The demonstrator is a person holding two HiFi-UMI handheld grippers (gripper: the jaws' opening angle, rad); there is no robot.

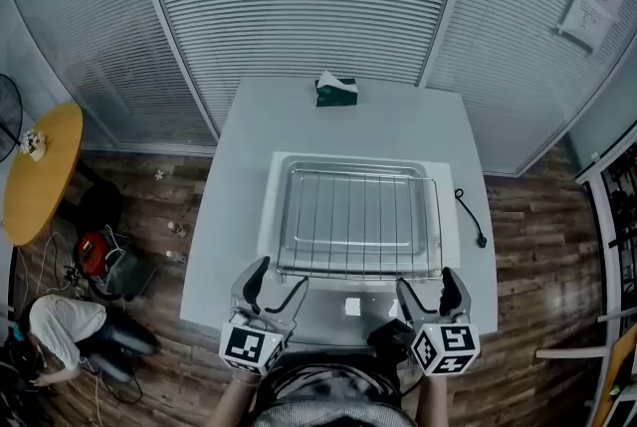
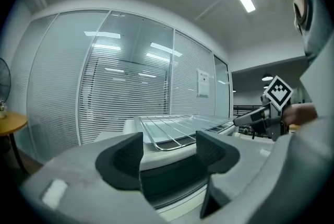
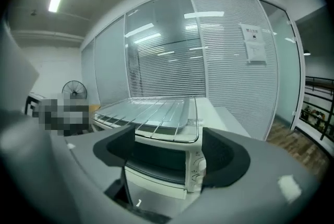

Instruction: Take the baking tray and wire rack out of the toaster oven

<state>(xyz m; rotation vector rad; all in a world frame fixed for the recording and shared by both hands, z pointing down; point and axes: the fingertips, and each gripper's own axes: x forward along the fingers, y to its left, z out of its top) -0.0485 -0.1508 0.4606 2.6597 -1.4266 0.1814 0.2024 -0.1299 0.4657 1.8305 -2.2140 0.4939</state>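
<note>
From above, the toaster oven (image 1: 450, 226) sat on a white table (image 1: 239, 176). The wire rack (image 1: 358, 221) lay flat on top of the oven. The baking tray (image 1: 348, 163) lay under the rack, also on top of the oven. The left gripper (image 1: 277, 281) and the right gripper (image 1: 430, 286) were just in front of the oven, one by each front corner. Both had their jaws wide apart and held nothing. The oven door looked folded down in front. A green tissue box (image 1: 336, 89) stood well behind the oven.

In the left gripper view, the two dark pads stood wide apart with nothing touching them. Past them, the rack's shiny wires stuck out a little over the front edge of the oven top.

In the right gripper view, the jaws were wide apart too and empty. The oven's front corner with its knobs (image 3: 197, 168) showed between them, a little way off. The rack (image 3: 156, 113) was thin, silver and level.

It looked like the taking-out step was done, since both things were out and let go. Next, I think the hands only needed to pull back from the oven without bumping the rack's front edge.
</note>
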